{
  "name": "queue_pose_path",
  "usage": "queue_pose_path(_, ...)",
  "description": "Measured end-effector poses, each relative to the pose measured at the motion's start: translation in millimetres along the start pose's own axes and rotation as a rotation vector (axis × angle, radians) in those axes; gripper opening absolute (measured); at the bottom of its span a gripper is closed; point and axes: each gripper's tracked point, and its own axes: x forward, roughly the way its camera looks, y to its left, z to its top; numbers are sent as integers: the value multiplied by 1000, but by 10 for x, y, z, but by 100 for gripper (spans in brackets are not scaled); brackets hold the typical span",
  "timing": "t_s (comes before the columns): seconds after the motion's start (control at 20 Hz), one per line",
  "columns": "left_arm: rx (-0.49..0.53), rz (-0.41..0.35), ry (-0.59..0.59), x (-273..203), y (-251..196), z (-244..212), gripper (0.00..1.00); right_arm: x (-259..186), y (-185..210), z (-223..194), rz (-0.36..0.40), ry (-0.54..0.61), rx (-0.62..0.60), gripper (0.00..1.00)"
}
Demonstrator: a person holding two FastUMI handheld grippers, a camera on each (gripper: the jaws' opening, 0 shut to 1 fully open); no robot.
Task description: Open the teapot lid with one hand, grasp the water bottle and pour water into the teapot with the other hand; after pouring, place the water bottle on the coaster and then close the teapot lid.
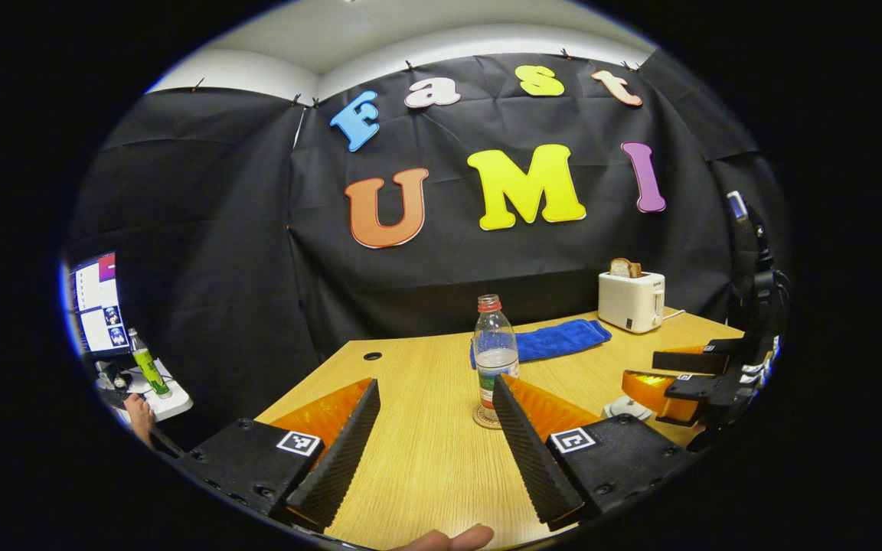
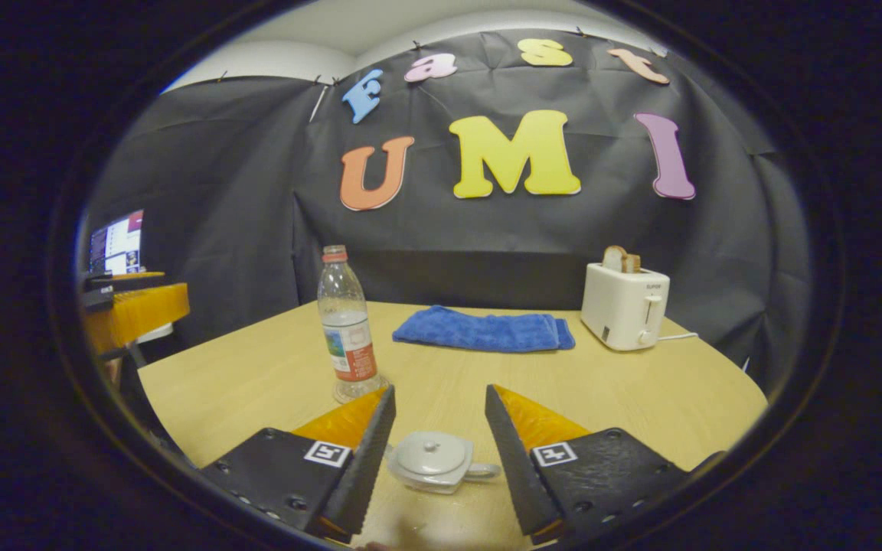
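Your left gripper's fingers (image 1: pixel 435 440) stand wide apart with nothing between them, held above the bench (image 1: pixel 426 459). In the left gripper view, the water bottle (image 1: pixel 495 357) stands upright ahead and a little to the right of the gap, close behind the tip of the right-hand finger. Its cap is on, water fills the lower part, and it already sits on the round coaster (image 1: pixel 485 418). Its long axis is vertical, so a level sideways grip around the body looks like the natural approach. Farther right you can see your right gripper (image 1: pixel 674 376), also spread and holding nothing, with a pale edge of the teapot (image 1: pixel 626 408) just below it. A blue cloth (image 1: pixel 556 340) and a toaster (image 1: pixel 631 300) sit at the back of the bench.

In the right gripper view, your right gripper's fingers (image 2: pixel 439 440) are open, and the teapot (image 2: pixel 435 460) sits directly between and just ahead of them, lid (image 2: pixel 432 453) on, knob up, handle pointing toward the right-hand finger. The fingers aren't touching it. The water bottle (image 2: pixel 347 334) stands ahead and to the left here, beyond the left-hand finger.

So the right gripper is the nearer one for the lid, which lies straight ahead and slightly down; the left is nearer the bottle. Judging by this, nothing has been started: lid first.
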Motion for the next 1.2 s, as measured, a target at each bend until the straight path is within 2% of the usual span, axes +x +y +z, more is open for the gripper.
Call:
queue_pose_path(0.05, -20, -11, 1, -12, -40, 6, 93, -73, -52, 82, -7, -24, 3, 90)
queue_pose_path(0.1, -41, -18, 2, -9, -75, 12, 93, -174, -126, 191, -29, -52, 3, 97)
queue_pose_path(0.25, -76, -54, 8, -42, -218, 28, 96, -477, -332, 417, -78, -110, -1, 97)
queue_pose_path(0.35, -71, -36, 2, -64, -204, 64, 96, -690, -518, 481, -120, -117, -14, 97)
queue_pose_path(0.55, -138, -49, 7, -131, -348, 92, 96, -1107, -947, 559, -197, -132, -34, 98)
queue_pose_path(0.75, -53, 40, -38, -271, -283, 217, 96, -1540, -1380, 507, -266, -146, 27, 98)
queue_pose_path(0.9, -28, 43, -74, -374, -458, 318, 96, -1753, -1500, 494, -269, -147, 80, 99)
queue_pose_path(1.0, -21, 23, -87, -440, -601, 350, 96, -1809, -1571, 519, -282, -154, 70, 92)
queue_pose_path(1.05, -16, 6, -94, -483, -673, 370, 96, -1804, -1605, 472, -289, -146, 60, 99)
queue_pose_path(1.2, -2, -21, -121, -568, -789, 445, 96, -1728, -1576, 331, -265, -98, 67, 92)
